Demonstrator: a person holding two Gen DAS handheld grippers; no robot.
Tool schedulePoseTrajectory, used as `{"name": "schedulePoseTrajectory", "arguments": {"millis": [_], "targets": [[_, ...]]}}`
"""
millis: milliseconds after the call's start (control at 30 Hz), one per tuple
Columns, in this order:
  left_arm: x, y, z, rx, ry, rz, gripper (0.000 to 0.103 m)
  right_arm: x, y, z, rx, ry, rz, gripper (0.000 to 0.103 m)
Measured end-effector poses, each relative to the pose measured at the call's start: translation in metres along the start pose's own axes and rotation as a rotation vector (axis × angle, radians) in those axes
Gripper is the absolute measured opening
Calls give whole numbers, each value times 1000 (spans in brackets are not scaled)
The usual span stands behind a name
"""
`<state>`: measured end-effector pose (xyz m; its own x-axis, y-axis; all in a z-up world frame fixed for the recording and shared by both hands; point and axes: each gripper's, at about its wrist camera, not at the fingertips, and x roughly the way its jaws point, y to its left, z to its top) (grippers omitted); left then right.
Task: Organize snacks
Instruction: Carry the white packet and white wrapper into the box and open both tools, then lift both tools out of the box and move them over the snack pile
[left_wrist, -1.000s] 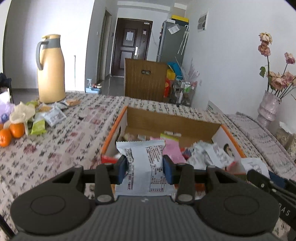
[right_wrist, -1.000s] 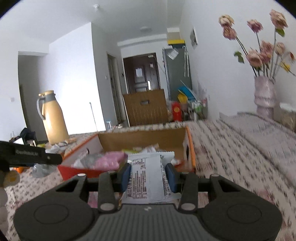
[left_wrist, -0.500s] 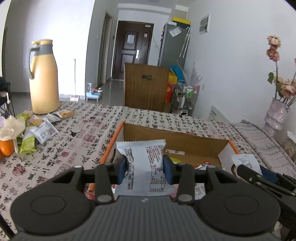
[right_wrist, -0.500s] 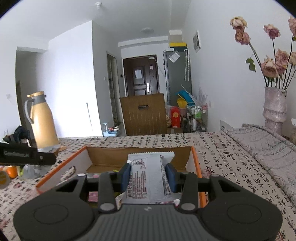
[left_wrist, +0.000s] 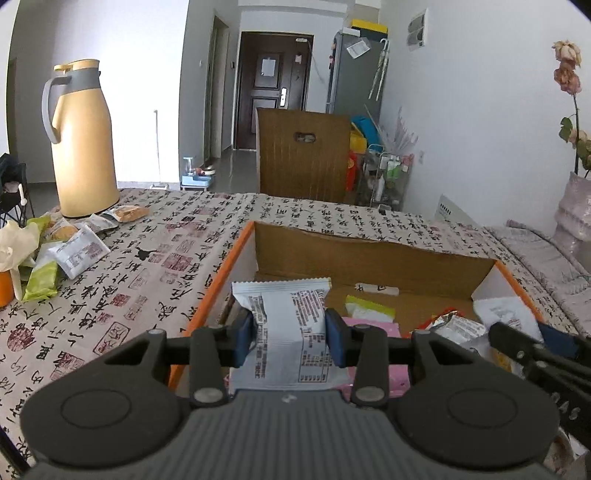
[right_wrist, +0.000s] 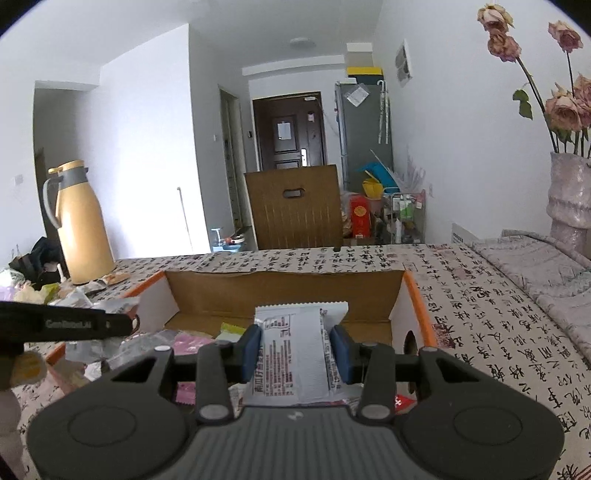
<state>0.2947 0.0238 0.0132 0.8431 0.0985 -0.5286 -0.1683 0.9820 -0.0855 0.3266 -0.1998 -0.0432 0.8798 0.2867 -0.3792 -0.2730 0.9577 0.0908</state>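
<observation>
Firmly clamped, my left gripper (left_wrist: 289, 341) pinches a white snack packet (left_wrist: 286, 332) between its blue pads, the wrapper standing upright with its printed side facing the camera. I hold it over the near left corner of the open cardboard box (left_wrist: 369, 258), whose orange rim runs along the left wall. My right gripper (right_wrist: 295, 350) is likewise closed on a second white packet (right_wrist: 295, 354), held upright above the near edge of the same box, close to its right wall.

Inside the box lie more snacks: a pink packet (left_wrist: 373, 328), a yellow-green packet (left_wrist: 369, 308) and a crinkled silver wrapper (left_wrist: 454, 326) toward the right. In the left wrist view, the dark frame of my right gripper reaches in from the lower right; in the right wrist view, the left one crosses the left edge.

The box sits on a counter (left_wrist: 147, 266) covered by a cloth printed with black calligraphy and red seals. At the counter's far left a loose pile of snacks (left_wrist: 70, 247) lies well apart from the box, at the foot of a tall yellow thermos jug (left_wrist: 81, 144). A vase of faded pink roses (right_wrist: 569, 192) stands at the far right. Beyond the counter, a brown chair back (right_wrist: 295, 206) faces a dark door (right_wrist: 286, 129).
</observation>
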Motion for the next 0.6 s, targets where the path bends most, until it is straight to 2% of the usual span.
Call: {"name": "schedulePoseTrajectory", "arguments": {"millis": [100,133,167,200,233,267,300,333,433,600], "targets": [[-1,-1,-3,-2,-6,11,46,2,2,-3,-9,12,-4,43],[0,0,-4,-4,-6,14,57,2,2,-4,-10,12,-5,45],[-1,0,-4,-10,-10,20,75,2,2,-4,-13,6,-11,45],[-2,0,-4,-16,-18,30,85,1,2,-5,-12,5,-10,51],[-5,1,-4,-24,-31,48,100,1,1,-5,-8,4,-10,67],[-7,3,-4,-34,-45,60,103,0,0,-5,-5,0,-16,78],[-9,3,-4,-38,-48,61,103,0,-1,-5,-1,-1,-21,100],[-8,3,-4,-34,-41,53,103,-1,-2,-5,3,-4,-23,103],[-3,-3,-5,-6,-13,61,103,1,-2,-5,7,5,-26,103],[-5,-3,-6,-6,-14,54,103,1,-1,-5,7,1,-30,103]]}}
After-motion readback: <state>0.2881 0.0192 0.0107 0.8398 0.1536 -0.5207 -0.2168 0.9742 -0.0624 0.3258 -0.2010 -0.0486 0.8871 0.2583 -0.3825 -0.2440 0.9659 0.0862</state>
